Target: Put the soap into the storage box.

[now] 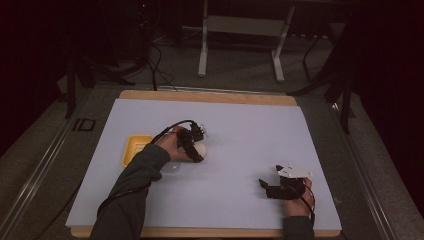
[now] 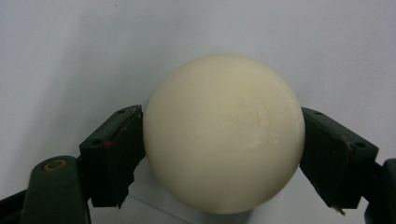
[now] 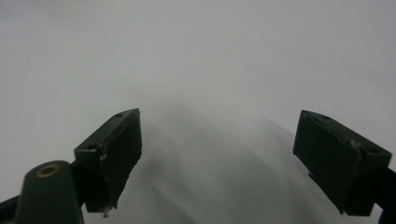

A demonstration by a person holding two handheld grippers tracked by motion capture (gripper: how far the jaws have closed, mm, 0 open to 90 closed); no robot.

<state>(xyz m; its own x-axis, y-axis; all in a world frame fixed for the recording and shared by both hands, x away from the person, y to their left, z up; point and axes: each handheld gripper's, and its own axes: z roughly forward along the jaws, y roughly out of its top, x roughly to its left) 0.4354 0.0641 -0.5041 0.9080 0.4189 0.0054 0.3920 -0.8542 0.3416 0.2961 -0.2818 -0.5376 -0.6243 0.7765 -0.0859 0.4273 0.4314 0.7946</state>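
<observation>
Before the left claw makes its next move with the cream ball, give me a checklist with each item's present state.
1. Cream ball sits between the left claw's jaws: ok.
2. Both pads pressing on the ball: ok, both look in contact.
3. Ball centred in the grip: ok.
4. Yellow tray free to receive it: cannot tell, the forearm partly covers it.
5. Right claw open, holding nothing, well apart from the ball: ok.

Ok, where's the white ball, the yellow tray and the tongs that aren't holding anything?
white ball (image 2: pixel 224 133): left gripper view, middle of its round front.
yellow tray (image 1: pixel 134 145): high view, its bare floor, left of the sleeve.
right tongs (image 3: pixel 217 154): right gripper view, the open gap midway between the two black tips.
</observation>
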